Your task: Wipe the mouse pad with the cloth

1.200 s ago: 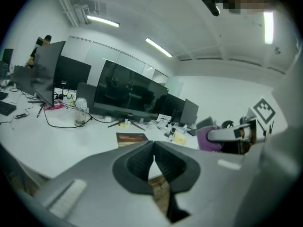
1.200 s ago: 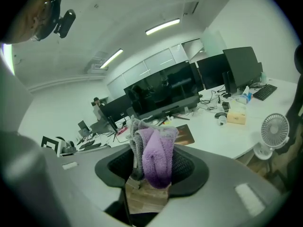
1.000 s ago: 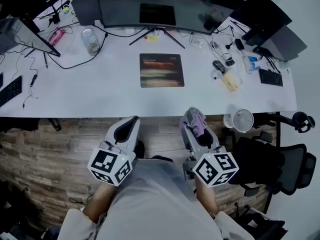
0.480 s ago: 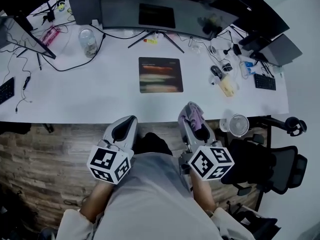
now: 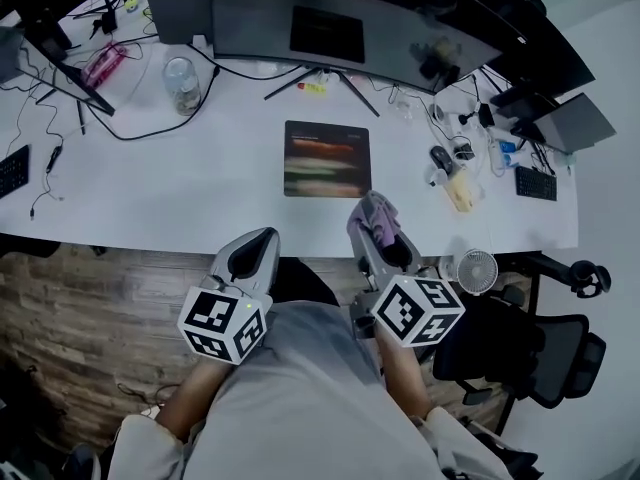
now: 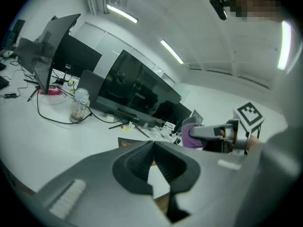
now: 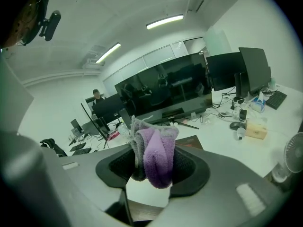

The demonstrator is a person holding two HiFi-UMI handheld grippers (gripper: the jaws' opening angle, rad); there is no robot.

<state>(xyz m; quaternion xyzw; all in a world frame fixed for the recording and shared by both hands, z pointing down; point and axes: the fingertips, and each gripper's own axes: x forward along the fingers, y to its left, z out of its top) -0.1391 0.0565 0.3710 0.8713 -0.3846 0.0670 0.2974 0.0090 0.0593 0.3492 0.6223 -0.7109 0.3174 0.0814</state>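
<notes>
The dark mouse pad [image 5: 327,158] with a blurred coloured print lies flat on the white desk [image 5: 200,183], in front of the wide monitor. My right gripper [image 5: 372,218] is shut on a bunched purple and grey cloth [image 5: 376,216], which hangs over the desk's near edge just below the pad. The right gripper view shows the cloth [image 7: 155,152] pinched between the jaws, with a corner of the pad [image 7: 191,143] behind it. My left gripper [image 5: 262,240] is shut and empty, at the desk's near edge left of the pad; the left gripper view shows its tips [image 6: 152,144] pressed together.
A curved monitor [image 5: 350,23] on a tripod foot stands behind the pad. A clear jar [image 5: 181,80] and cables lie at the left. A mouse [image 5: 441,158], a yellow box [image 5: 459,189] and small items sit at the right. A white fan [image 5: 476,268] and office chair [image 5: 530,353] stand near the desk's right end.
Both grippers have moved forward from over the wooden floor to the desk's near edge. The cloth now reaches over the desk just short of the pad.
</notes>
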